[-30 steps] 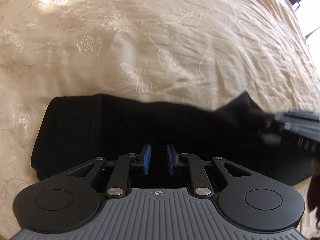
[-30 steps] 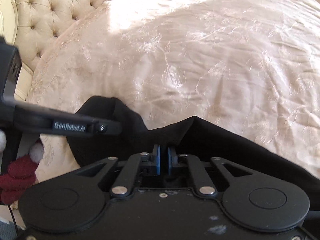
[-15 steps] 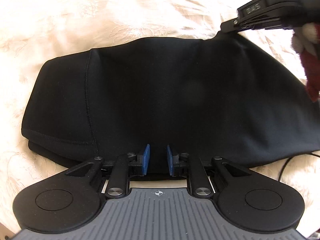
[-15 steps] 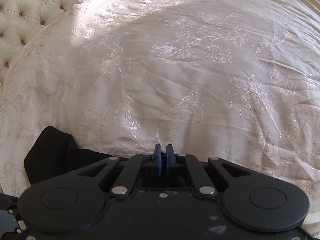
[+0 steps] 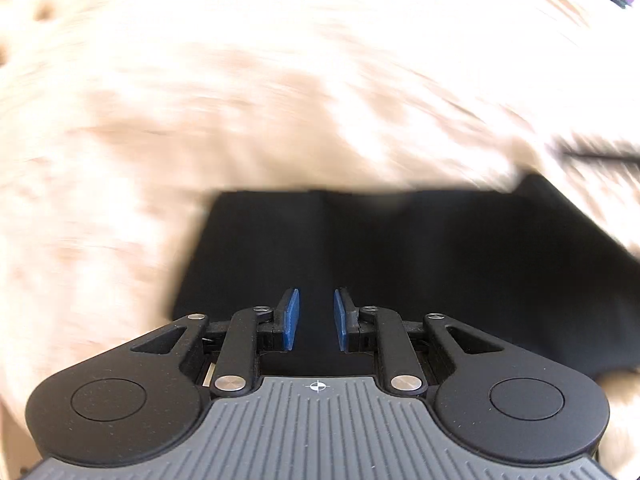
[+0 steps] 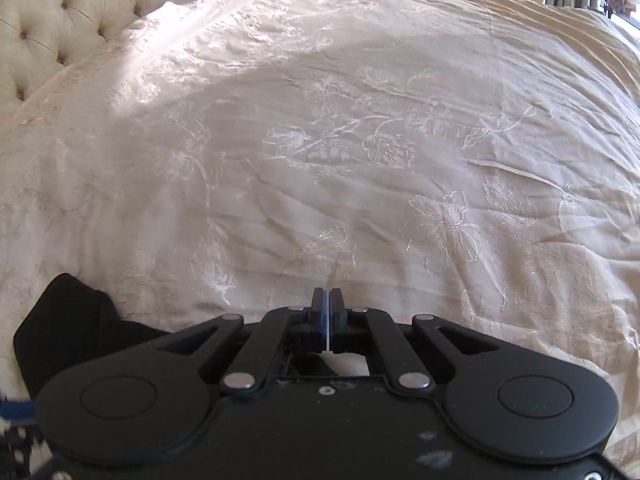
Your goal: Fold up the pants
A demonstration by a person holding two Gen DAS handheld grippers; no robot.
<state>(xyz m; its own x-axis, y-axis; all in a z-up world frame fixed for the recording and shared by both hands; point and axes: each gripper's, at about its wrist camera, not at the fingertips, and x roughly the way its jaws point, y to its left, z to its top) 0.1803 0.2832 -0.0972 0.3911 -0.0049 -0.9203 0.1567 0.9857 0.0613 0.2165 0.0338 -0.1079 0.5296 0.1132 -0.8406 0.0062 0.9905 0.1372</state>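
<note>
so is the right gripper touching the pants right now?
Apart. The right wrist view shows the right gripper shut on nothing over bare bedspread, with the black pants off to its lower left.

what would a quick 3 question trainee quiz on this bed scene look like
1. True or false: the right gripper is shut with nothing between its pads.
2. What do the black pants lie on? A) a wooden table B) the cream bedspread C) a chair
3. In the left wrist view, what shows in the gap of the left gripper?

Key
1. True: its pads meet over bare bedspread.
2. B
3. The pants. The pads stand apart and press on nothing that can be seen.
</note>
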